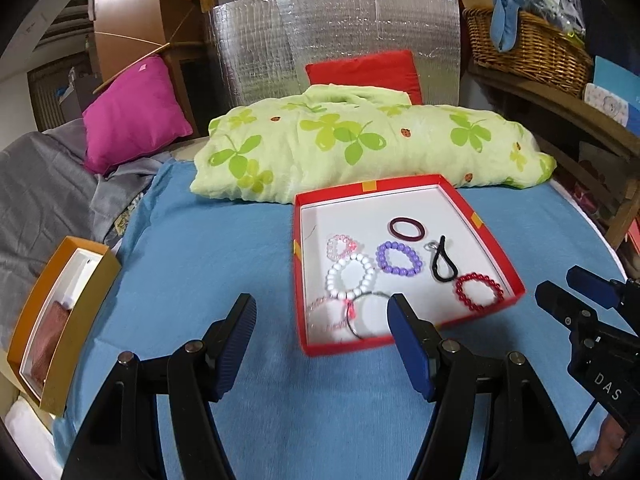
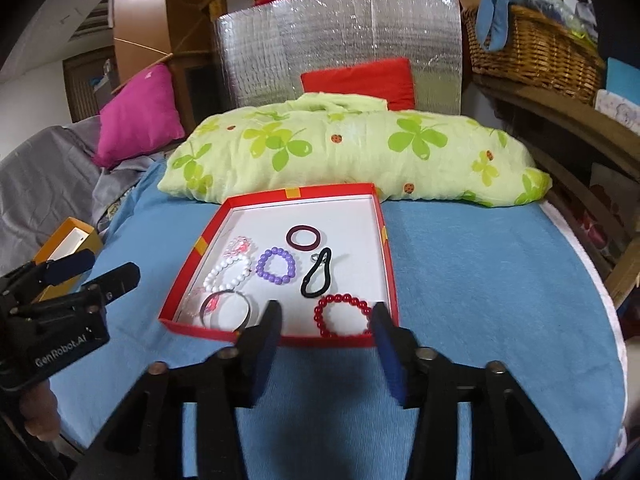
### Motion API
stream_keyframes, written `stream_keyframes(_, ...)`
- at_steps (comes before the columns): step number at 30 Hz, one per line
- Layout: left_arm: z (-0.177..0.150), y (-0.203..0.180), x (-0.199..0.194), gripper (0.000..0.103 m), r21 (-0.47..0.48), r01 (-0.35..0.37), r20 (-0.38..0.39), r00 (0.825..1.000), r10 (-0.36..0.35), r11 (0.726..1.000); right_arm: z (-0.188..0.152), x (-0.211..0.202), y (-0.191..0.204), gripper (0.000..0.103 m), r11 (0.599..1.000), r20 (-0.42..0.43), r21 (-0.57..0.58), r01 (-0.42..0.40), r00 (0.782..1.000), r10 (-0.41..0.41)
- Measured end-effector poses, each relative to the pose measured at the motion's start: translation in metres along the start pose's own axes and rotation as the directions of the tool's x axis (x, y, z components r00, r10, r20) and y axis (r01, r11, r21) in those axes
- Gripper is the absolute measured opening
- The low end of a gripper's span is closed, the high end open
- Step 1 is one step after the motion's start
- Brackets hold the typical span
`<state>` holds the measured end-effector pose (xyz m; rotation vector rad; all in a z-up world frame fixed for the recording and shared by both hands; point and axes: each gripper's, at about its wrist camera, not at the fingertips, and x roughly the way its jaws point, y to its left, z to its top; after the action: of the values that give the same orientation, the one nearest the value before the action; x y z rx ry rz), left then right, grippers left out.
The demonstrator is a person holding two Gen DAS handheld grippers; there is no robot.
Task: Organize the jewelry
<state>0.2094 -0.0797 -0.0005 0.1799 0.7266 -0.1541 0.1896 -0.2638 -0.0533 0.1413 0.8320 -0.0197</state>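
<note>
Left wrist view. Left tool (image 1: 322, 316): jaws standing wide apart, nothing between them, poised over the blue sheet (image 1: 224, 240) of the bed, just short of the near left corner of the red box lid (image 1: 404, 188). The lid lay open side up on the sheet, right of centre, white inside. Contents: dark maroon hair tie (image 1: 407, 228) at the far side; pink bead bracelet (image 1: 341, 247) to the left; white bead bracelet (image 1: 351, 277) touching it on the near side; purple bead bracelet (image 1: 399, 259) in the middle; black hair loop (image 1: 441, 261) with a small metal ring to its right; red bead bracelet (image 1: 478, 291) at the near right corner; a thin metal bangle (image 1: 370, 316) and a pale pink bracelet (image 1: 326, 314) at the near left, overlapping. Orange box (image 1: 60, 320) at the far left edge of the bed. Green clover-print duvet (image 1: 360, 144) bundled beyond the lid. Right tool (image 1: 560, 292) at the right edge, jaws parted, empty.

Right wrist view. Right tool (image 2: 326, 322): jaws moderately apart, gripping nothing, tips over the near rim of the lid, the red bead bracelet lying beyond and between them. The jewelry all lay inside the lid. Left tool at the left edge, jaws apart, empty. Pink cushion (image 2: 138, 112) far left; wicker basket (image 2: 532, 40) on a shelf far right.
</note>
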Motion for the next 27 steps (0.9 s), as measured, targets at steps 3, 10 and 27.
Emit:
stream_keyframes(3, -0.012, 0.005, -0.018, 0.069, -0.012, 0.003, 0.018, 1.0, -0.003, 1.0, -0.011, -0.017, 0.006, 0.053, 1.0, 0.024, -0.014, -0.003, 1.0, 0.003)
stream_keyframes(10, -0.029, 0.009, -0.043, 0.069, -0.005, 0.002, 0.045, 0.999, -0.001, 1.0, -0.027, -0.045, 0.024, 0.054, 0.999, 0.1, -0.032, 0.013, 0.995, -0.01)
stream_keyframes(27, -0.034, 0.021, -0.027, 0.069, -0.035, 0.0, 0.028, 1.0, 0.001, 0.999, -0.028, -0.028, 0.038, 0.055, 0.998, 0.088, -0.054, 0.029, 0.996, -0.025)
